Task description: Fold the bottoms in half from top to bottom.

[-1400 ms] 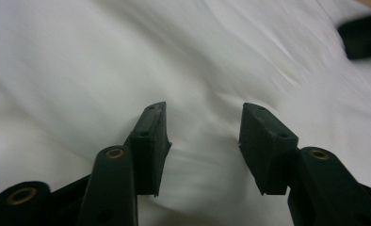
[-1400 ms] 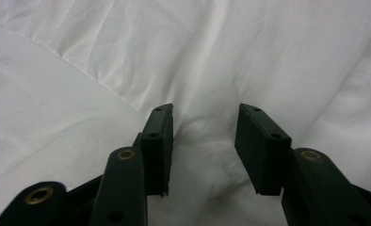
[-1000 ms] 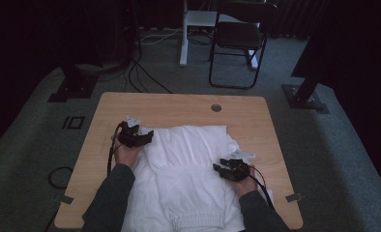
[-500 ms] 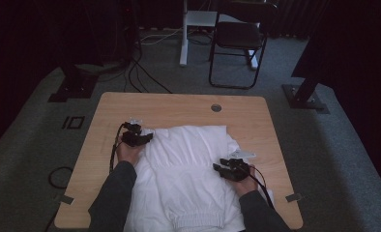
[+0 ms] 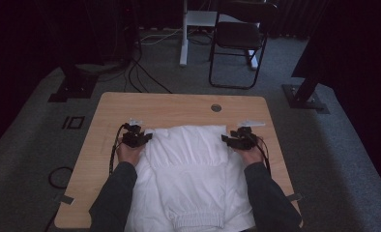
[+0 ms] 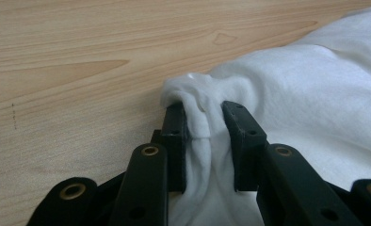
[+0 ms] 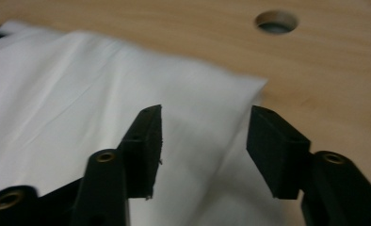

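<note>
Left gripper: at the far left corner of the white garment; seen in the left gripper view, its jaws have just been closing and now pinch a bunched fold of the cloth between the pads.

Garment: spread flat on the wooden table, ribbed hem toward the person, a folded band lying across the far end. Its long axis runs from the person toward the far edge of the table; the folded far edge runs crosswise, from one gripper to the other.

Right gripper: at the far right corner of the garment. In the right gripper view the jaws have just been opening and stand apart; the corner of the cloth lies below and between them, ahead of the tips, with no pad pressing on it.

Cable hole: in the table beyond the garment, nearer the right gripper; also seen in the right gripper view.

Deciding relation: the right corner lies under the open jaws, so a grip there likely calls for a short descent and closure, matching the left side, before the far edge can be lifted evenly.

Surroundings: a chair stands on the floor well beyond the table.
</note>
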The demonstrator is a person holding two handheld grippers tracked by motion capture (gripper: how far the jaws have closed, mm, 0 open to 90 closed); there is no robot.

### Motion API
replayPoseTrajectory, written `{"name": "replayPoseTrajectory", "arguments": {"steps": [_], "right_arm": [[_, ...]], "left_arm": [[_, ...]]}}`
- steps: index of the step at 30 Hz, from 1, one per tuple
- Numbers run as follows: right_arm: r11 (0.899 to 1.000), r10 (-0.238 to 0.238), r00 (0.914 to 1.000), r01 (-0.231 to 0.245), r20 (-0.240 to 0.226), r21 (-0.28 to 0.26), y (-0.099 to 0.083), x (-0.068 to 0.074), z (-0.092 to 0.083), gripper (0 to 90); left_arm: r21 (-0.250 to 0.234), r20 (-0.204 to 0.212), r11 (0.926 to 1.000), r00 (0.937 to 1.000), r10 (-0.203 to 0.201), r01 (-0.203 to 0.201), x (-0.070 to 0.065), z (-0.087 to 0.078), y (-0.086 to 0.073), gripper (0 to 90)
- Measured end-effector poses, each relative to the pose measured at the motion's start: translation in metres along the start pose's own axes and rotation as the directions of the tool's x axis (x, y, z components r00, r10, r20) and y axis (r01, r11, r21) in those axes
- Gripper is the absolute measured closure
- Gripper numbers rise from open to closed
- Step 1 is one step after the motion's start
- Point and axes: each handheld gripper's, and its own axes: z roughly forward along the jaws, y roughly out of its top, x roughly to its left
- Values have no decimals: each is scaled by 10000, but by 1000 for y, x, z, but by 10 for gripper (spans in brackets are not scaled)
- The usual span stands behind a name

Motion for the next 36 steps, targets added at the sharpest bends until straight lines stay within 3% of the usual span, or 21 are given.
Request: {"name": "replayPoseTrajectory", "arguments": {"steps": [6, 9, 12, 17, 21, 23, 28, 30, 33, 36], "right_arm": [[9986, 440, 9982, -452, 415, 290, 19, -24, 40, 330], [9956, 759, 9970, -765, 129, 549, 21, -30, 57, 305], [9937, 796, 9967, -783, -132, 800, 21, -31, 69, 300], [9879, 1049, 9945, -1046, 28, 1146, 19, -31, 81, 322], [9879, 655, 9973, -697, 343, 1389, 17, -27, 83, 351], [9869, 628, 9961, -713, 623, 1446, 17, -28, 82, 390], [9836, 506, 9987, -497, -9, 1736, 18, -19, 81, 732], [9834, 671, 9977, -680, 110, 1681, 18, -20, 79, 830], [9862, 843, 9962, -864, 207, 1410, 18, -25, 74, 850], [9895, 970, 9951, -982, 168, 1058, 19, -29, 67, 853]], "left_arm": [[-3, 35, 10000, 10000, 14, -14, 0, 0, 0, 722], [-11, 44, 10000, 10000, 20, -20, 1, 0, 0, 722], [-14, 57, 10000, 10000, 13, -13, 1, 1, 0, 722], [-16, 89, 10000, 10000, -1, 1, 1, 1, 0, 721], [1, 112, 10000, 9999, -28, 28, 2, 0, 1, 722], [2, 100, 10000, 9999, -61, 61, 2, 1, 1, 722], [112, 86, 9998, 9999, -134, 133, 1, 1, 2, 725], [161, 60, 9998, 9999, -105, 104, 1, 0, 3, 744], [8, 357, 9979, 9972, -654, 654, 7, -5, 4, 796], [-63, 465, 9972, 9962, -739, 743, 9, -6, 4, 815]]}}
